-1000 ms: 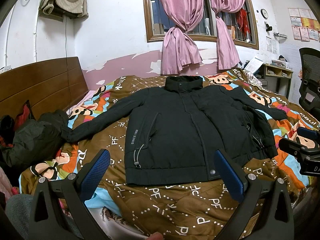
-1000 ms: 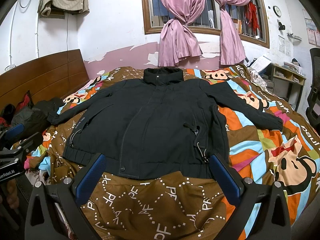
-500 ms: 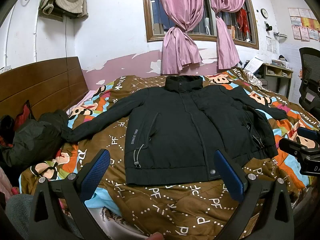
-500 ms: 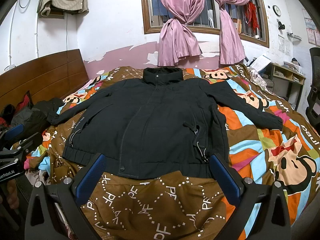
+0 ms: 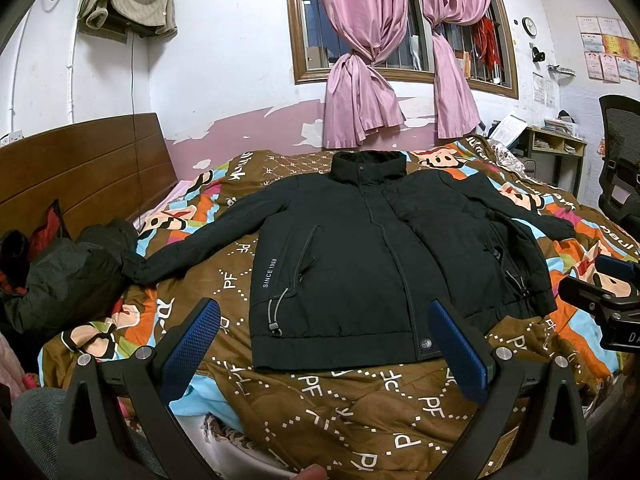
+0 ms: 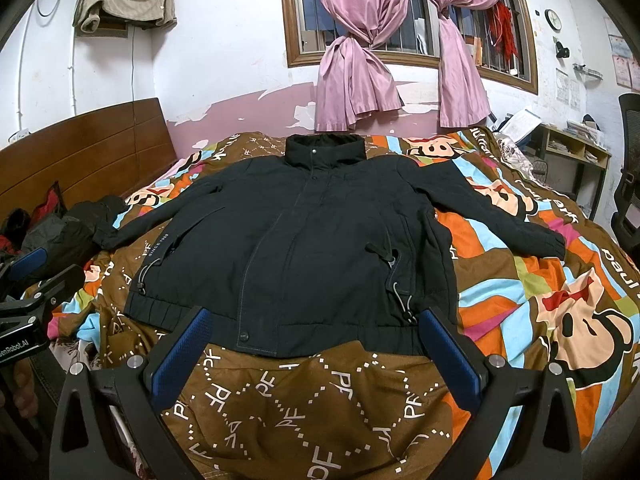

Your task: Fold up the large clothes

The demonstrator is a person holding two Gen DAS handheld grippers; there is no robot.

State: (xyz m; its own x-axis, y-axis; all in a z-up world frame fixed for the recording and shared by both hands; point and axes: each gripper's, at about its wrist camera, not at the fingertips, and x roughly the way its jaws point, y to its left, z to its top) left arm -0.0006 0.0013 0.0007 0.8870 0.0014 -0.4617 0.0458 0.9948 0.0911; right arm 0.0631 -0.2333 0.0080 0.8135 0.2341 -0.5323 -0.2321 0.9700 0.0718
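A large black jacket (image 5: 352, 264) lies flat, front up, on the bed, collar toward the window and both sleeves spread out to the sides; it also shows in the right wrist view (image 6: 304, 248). My left gripper (image 5: 324, 344) is open and empty, held just in front of the jacket's hem. My right gripper (image 6: 316, 352) is open and empty, also just short of the hem. The right gripper shows at the right edge of the left wrist view (image 5: 600, 300), and the left gripper at the left edge of the right wrist view (image 6: 28, 292).
A brown and multicoloured cartoon quilt (image 5: 360, 400) covers the bed. A dark heap of clothes (image 5: 60, 276) lies at the left by the wooden headboard (image 5: 88, 168). A black office chair (image 5: 620, 168) and a desk (image 6: 576, 160) stand at the right.
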